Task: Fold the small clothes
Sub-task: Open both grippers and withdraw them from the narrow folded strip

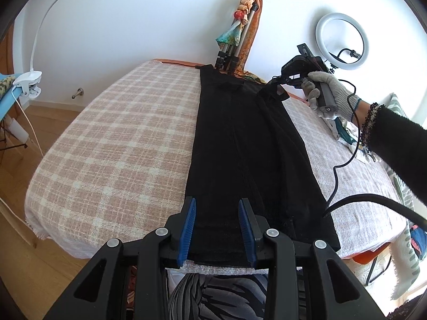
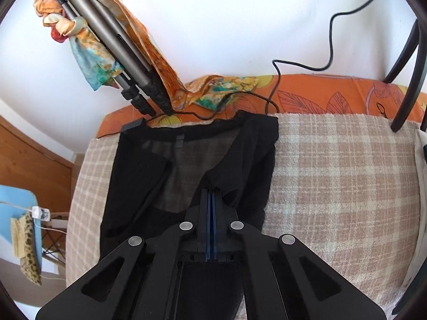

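A long black sheer garment [image 1: 240, 149] lies lengthwise on the plaid-covered bed [image 1: 112, 144], its near hem under my left gripper [image 1: 217, 208], which is open with blue pads either side of the fabric. My right gripper [image 1: 280, 80], held by a gloved hand at the far end, is shut on the garment's far right edge and lifts it. In the right wrist view the right gripper [image 2: 210, 193] pinches a fold of the black garment [image 2: 186, 165], pulled over toward the left.
A tripod draped with colourful scarves [image 1: 234, 34] leans on the wall beyond the bed. A ring light [image 1: 341, 41] stands far right. A black cable [image 1: 344, 165] trails over the bed's right side. A clamp lamp [image 1: 29, 85] and blue chair sit left. More clothes [image 1: 355, 144] lie right.
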`<state>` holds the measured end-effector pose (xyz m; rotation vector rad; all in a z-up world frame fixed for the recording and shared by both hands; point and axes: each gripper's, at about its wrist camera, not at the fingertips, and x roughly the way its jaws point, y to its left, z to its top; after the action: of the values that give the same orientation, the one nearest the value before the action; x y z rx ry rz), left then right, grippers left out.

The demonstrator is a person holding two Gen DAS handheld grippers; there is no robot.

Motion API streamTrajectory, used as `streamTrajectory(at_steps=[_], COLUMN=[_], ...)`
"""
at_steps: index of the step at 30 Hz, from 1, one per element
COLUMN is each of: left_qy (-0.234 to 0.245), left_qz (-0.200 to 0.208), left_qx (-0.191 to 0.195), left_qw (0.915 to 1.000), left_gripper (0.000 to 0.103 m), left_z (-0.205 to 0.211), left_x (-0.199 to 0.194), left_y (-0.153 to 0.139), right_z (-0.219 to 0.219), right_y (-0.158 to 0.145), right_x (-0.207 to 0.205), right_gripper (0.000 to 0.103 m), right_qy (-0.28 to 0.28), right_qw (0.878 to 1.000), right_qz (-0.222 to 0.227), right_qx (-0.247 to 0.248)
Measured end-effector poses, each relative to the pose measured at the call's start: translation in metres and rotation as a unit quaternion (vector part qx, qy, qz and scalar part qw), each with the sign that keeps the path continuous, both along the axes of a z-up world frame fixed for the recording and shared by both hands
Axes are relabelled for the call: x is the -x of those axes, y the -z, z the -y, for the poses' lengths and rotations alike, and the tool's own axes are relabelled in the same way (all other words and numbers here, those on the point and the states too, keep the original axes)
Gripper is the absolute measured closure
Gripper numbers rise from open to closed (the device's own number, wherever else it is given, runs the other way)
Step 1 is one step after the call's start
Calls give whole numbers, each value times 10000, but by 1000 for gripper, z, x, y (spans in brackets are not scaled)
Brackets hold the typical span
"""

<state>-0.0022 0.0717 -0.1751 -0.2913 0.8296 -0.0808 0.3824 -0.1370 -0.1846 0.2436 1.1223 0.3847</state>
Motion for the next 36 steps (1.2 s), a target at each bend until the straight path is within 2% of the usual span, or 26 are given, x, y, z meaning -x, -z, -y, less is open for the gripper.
streamTrajectory(at_steps=[4,8,11,13,15,16,18,21,28,31,36], left_qy=[-101,-191,-263,-325,-368,-371,-358,-274,30,162,288], left_qz=[-18,-65,-57,-45,-43,-44,-9,78,248,253,257], left_qx=[-79,-115,-184,-234,-257,-281,-383,-568,-993,-967,-710], left_qw=[9999,9997,9995,9992,9990,9989,9986,9980,9947,9949,9967], left_gripper=[71,71,71,71,71,71,71,71,71,71,71], left_z=[-7,-13,-18,-22,-26,-28,-31,-33,-41,-46,-50], left_x=[1,1,2,3,4,4,5,8,14,16,17], left_y=[1,3,2,1,0,0,-1,-4,-11,-14,-13], right_z=[-28,-59,-74,-83,-89,-90,-90,-75,-18,8,37], right_y=[-6,6,20,24,20,14,0,-24,-86,-105,-98], right_x=[-16,-28,-34,-36,-34,-32,-26,-11,64,114,214], right_gripper=[103,103,101,97,82,79,63,63,63,63,63], right_qy=[-84,-124,-265,-350,-409,-421,-487,-482,-512,-526,-673], right_qw=[9999,9998,9993,9983,9979,9982,9983,9980,9964,9959,9958], right_qz=[36,-28,-247,-382,-375,-278,-129,93,529,631,615], right_qx=[-55,128,-121,-261,-347,-312,-294,-397,-424,-392,55])
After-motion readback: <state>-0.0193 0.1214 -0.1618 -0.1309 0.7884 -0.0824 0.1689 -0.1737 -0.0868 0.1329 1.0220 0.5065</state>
